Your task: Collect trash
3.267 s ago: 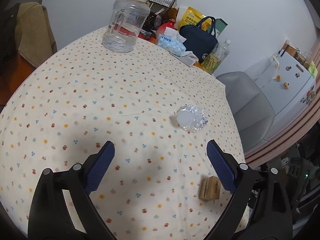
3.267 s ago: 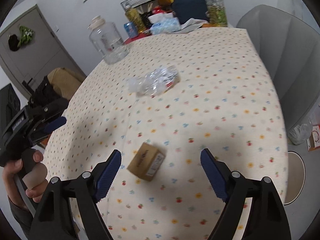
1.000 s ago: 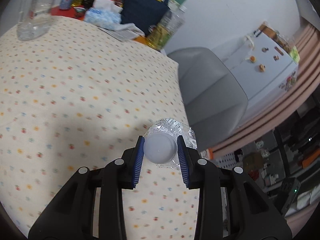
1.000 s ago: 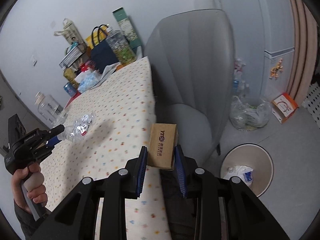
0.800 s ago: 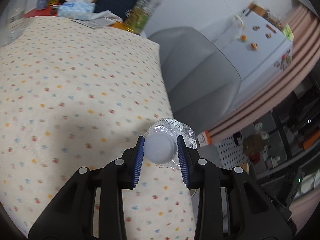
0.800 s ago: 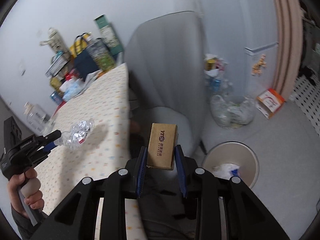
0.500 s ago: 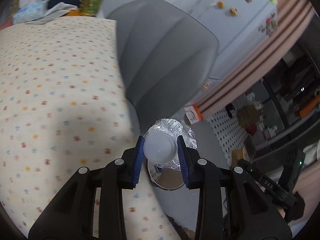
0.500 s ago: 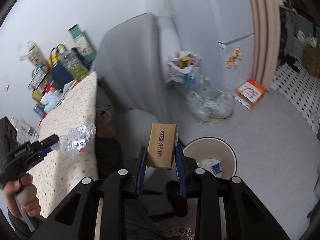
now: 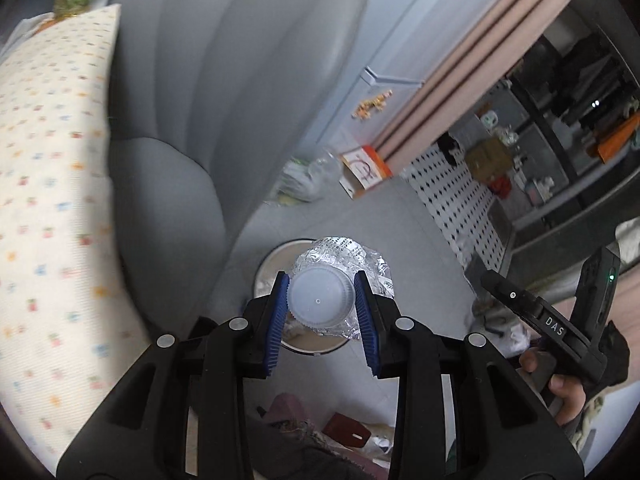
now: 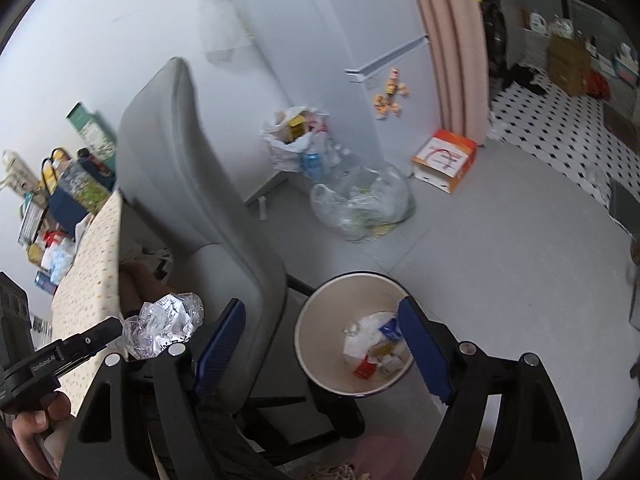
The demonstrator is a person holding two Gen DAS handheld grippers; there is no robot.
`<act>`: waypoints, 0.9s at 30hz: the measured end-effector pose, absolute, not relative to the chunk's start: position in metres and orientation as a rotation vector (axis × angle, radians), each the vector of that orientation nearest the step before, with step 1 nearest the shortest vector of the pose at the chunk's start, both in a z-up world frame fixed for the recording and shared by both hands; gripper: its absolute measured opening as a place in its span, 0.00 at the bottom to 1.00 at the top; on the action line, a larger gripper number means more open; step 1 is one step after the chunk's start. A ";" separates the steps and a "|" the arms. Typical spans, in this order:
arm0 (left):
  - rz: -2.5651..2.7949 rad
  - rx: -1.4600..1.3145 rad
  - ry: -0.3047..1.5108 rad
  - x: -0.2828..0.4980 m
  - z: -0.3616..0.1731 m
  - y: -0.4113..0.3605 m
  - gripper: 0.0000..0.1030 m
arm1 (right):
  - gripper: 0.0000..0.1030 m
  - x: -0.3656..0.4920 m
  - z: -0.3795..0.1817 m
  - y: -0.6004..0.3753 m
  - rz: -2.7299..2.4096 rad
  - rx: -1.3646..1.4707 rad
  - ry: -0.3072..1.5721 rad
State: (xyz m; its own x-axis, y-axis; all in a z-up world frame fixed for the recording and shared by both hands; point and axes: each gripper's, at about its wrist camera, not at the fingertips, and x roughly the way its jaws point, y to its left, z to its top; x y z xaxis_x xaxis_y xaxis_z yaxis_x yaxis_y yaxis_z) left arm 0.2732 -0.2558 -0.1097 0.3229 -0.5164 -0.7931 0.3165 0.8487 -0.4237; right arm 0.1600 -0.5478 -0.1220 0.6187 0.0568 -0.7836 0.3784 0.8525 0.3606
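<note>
My left gripper [image 9: 321,300] is shut on a crushed clear plastic bottle [image 9: 340,264], gripped at its white cap, and holds it in the air above the round cream trash bin [image 9: 266,276]. The bottle also shows in the right wrist view [image 10: 164,330], left of the chair. My right gripper [image 10: 320,348] is open and empty, its blue fingers on either side of the trash bin [image 10: 316,304] below. Several pieces of trash [image 10: 376,350] lie in the bin, among them a small brown box.
A grey padded chair [image 10: 192,184] stands between the table with the dotted cloth [image 9: 44,184] and the bin. A clear bag of bottles [image 10: 360,200], a white bag and an orange-white box [image 10: 446,158] lie on the grey floor by the white fridge.
My right gripper has opened and the brown box it held is gone from it. My left gripper has swung off the table with the bottle to above the bin.
</note>
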 end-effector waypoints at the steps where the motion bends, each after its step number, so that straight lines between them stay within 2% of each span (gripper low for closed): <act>1: -0.561 -0.202 1.122 0.274 -0.112 -0.262 0.32 | 0.75 0.157 -0.123 -0.554 -0.205 0.542 0.893; 2: -0.581 -0.197 1.134 0.275 -0.115 -0.274 0.32 | 0.75 0.155 -0.123 -0.559 -0.212 0.547 0.890; 3: -0.590 -0.190 1.140 0.276 -0.117 -0.280 0.36 | 0.75 0.152 -0.122 -0.565 -0.219 0.551 0.884; 4: -0.599 -0.173 1.144 0.276 -0.119 -0.288 0.71 | 0.75 0.150 -0.121 -0.568 -0.222 0.552 0.881; 5: -0.613 -0.151 1.142 0.275 -0.120 -0.298 0.91 | 0.75 0.149 -0.120 -0.571 -0.227 0.551 0.876; 6: -0.619 -0.143 1.125 0.274 -0.120 -0.303 0.94 | 0.75 0.149 -0.119 -0.573 -0.229 0.550 0.872; 12: -0.569 -0.178 1.128 0.276 -0.119 -0.291 0.94 | 0.75 0.149 -0.115 -0.571 -0.218 0.547 0.862; 17: -0.497 -0.181 1.058 0.269 -0.101 -0.263 0.94 | 0.75 0.149 -0.107 -0.556 -0.183 0.523 0.858; 27: -0.452 -0.244 0.945 0.242 -0.057 -0.209 0.94 | 0.75 0.144 -0.057 -0.518 -0.117 0.419 0.802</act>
State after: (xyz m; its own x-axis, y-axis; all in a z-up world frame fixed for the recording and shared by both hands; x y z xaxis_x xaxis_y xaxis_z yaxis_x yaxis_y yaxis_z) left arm 0.2421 -0.2088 -0.0567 0.5020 -0.4746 -0.7230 0.2650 0.8802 -0.3938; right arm 0.1440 -0.5184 -0.0574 0.6934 0.0555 -0.7184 0.2578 0.9119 0.3193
